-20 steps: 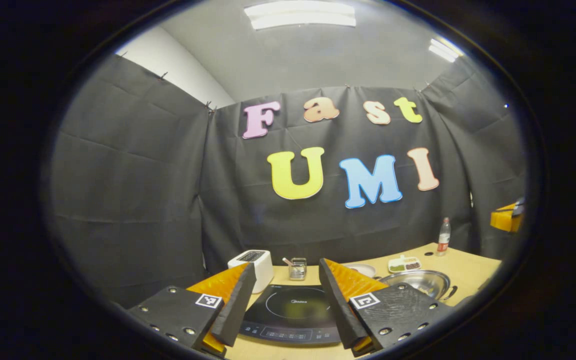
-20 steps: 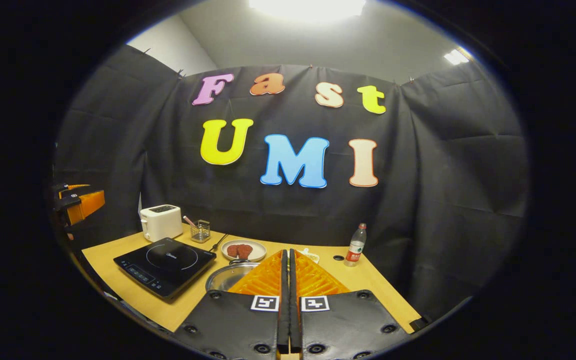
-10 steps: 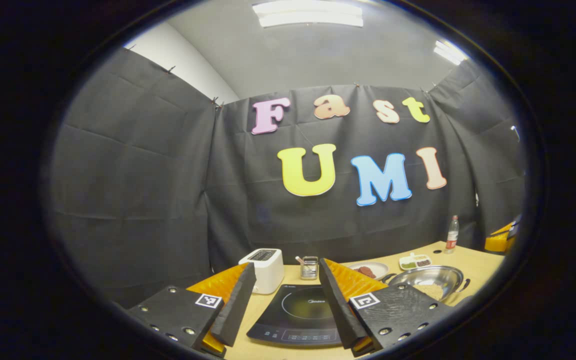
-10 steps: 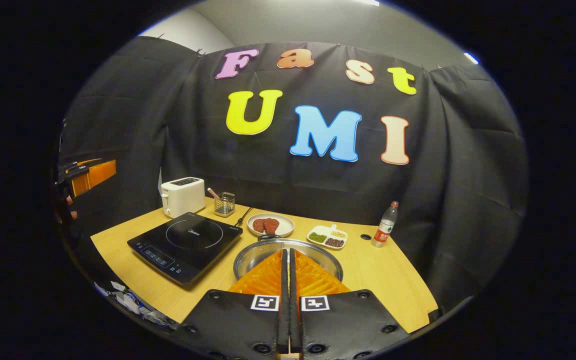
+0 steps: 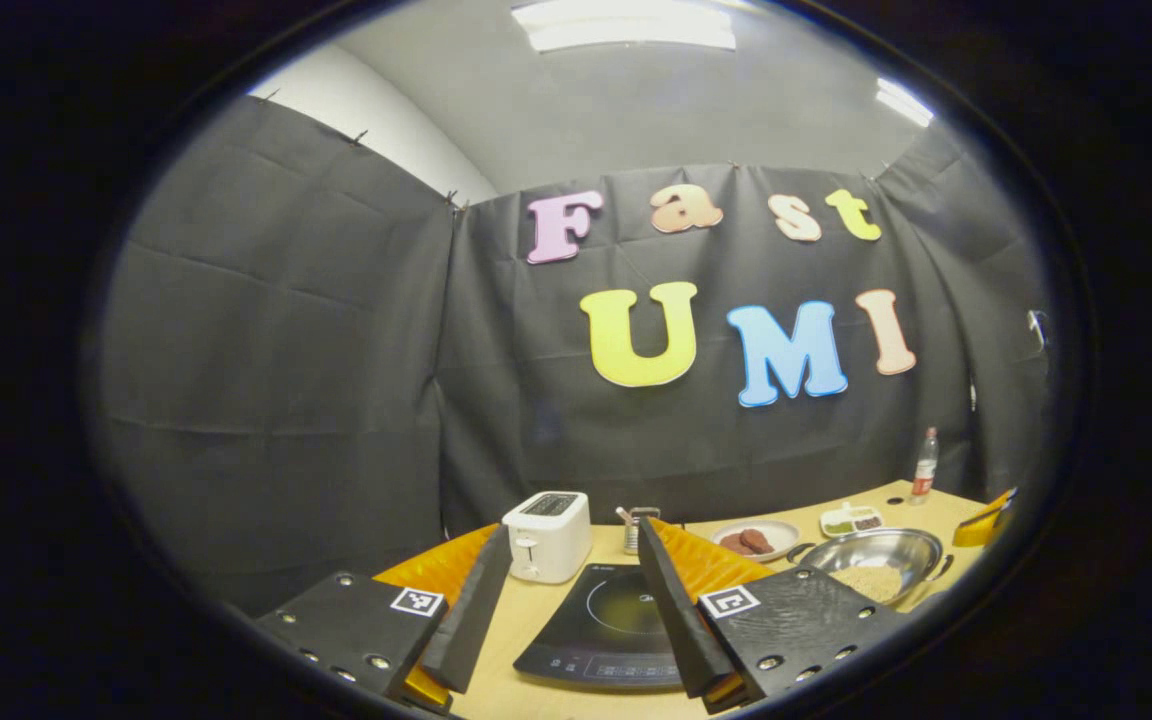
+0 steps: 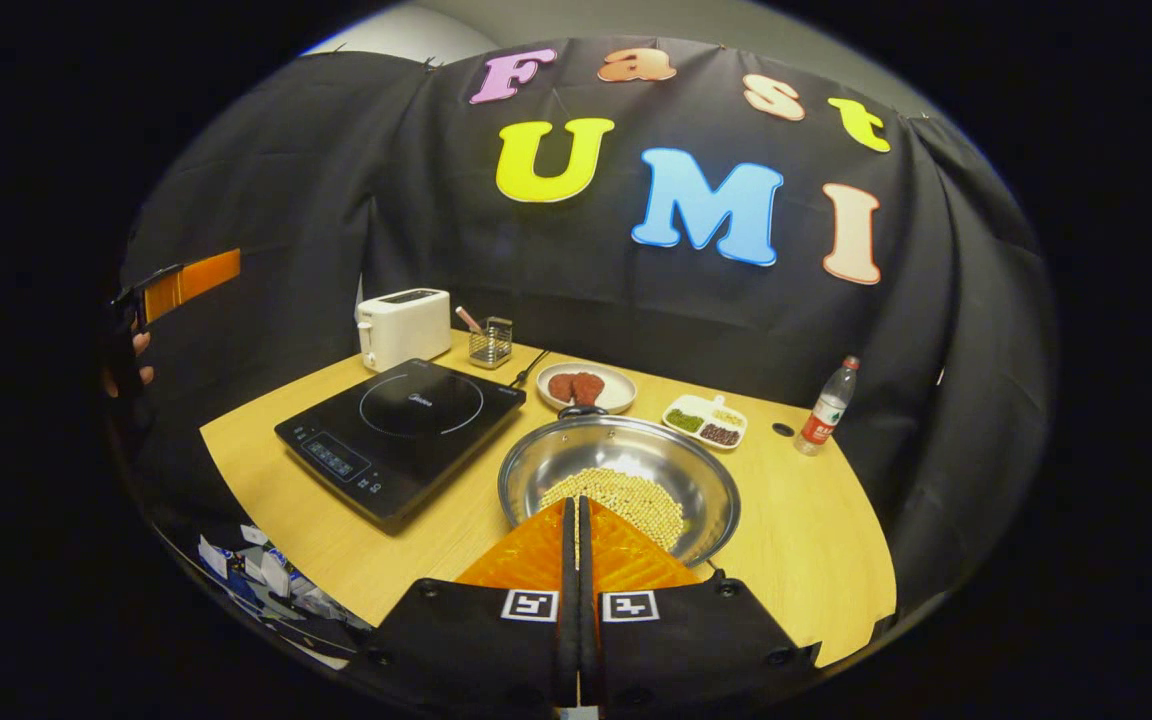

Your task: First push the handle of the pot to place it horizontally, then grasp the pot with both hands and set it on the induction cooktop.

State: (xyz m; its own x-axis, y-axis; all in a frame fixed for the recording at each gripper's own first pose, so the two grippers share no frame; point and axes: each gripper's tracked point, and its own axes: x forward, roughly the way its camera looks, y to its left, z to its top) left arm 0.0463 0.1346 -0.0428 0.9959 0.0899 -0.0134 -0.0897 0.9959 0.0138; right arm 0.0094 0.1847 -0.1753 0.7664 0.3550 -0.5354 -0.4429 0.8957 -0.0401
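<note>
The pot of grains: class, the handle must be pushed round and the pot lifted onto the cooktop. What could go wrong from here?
1. The pot holds loose grains; a hard shove or a tilted lift could spill them.
2. The plate of meat and the divided dish lie close behind the pot, so a swinging handle might knock them.
3. The right claw is shut and must open before grasping; the left claw is open.

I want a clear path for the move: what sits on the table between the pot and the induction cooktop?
In the right gripper view, only a bare strip of wooden table separates the pot from the induction cooktop.
</note>
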